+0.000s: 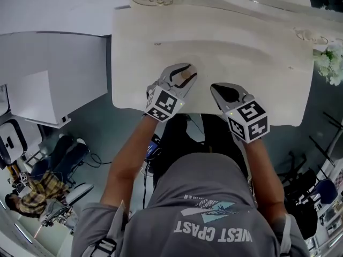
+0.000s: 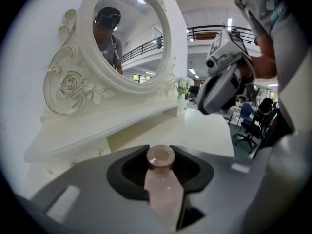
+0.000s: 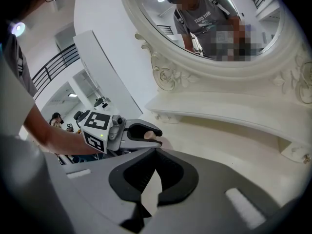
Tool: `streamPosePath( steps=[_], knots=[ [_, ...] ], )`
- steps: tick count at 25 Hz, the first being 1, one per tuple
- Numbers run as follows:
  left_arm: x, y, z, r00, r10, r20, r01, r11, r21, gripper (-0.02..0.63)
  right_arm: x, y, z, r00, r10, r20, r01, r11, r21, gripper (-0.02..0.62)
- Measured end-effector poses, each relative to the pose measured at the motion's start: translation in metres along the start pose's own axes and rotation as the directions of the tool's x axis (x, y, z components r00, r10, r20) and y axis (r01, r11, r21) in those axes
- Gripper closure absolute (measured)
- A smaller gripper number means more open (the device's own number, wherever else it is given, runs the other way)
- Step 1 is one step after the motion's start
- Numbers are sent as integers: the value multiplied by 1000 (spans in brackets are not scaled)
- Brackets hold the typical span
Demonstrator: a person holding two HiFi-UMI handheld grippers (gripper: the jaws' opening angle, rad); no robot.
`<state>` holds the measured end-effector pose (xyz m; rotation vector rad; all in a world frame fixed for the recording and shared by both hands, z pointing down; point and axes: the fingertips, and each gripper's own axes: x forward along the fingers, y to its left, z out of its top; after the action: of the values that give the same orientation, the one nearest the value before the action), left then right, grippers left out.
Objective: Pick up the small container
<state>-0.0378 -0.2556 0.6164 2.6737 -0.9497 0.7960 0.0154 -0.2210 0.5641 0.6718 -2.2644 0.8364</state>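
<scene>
Clearly, the left gripper (image 2: 160,151) grips a small pale-pink container with a round cap (image 2: 164,193), over the cream carved counter (image 1: 241,47). The head view shows only a tan sliver of it. The right gripper (image 3: 157,153) is closed and empty.

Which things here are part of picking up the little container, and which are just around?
In the job: small container; left gripper clamped on it.
Just around: right gripper, shut and empty; dressing table; mirror; flowers.
</scene>
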Motion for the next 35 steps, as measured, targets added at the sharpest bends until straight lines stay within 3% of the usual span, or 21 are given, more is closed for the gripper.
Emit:
streamPosePath(
  steps=[8,12,17,30,35],
  knots=[
    [-1,-1,0,999,-21,36,20,1000,14,478,-1,10,3,1000,-2,-1,2,1000,-13,594],
    [-7,1,5,999,-23,35,22,999,35,383,-4,18,8,1000,-3,9,3,1000,-25,594],
    [-25,7,15,999,-3,45,0,998,65,354,-15,25,18,999,-19,35,21,999,-44,594],
    [-62,6,25,999,-1,53,-4,995,103,380,-54,40,42,992,-63,113,73,994,-82,594],
    [-40,-4,6,999,-31,-22,33,993,112,382,-70,45,45,988,-85,125,97,991,-88,594]
  ],
)
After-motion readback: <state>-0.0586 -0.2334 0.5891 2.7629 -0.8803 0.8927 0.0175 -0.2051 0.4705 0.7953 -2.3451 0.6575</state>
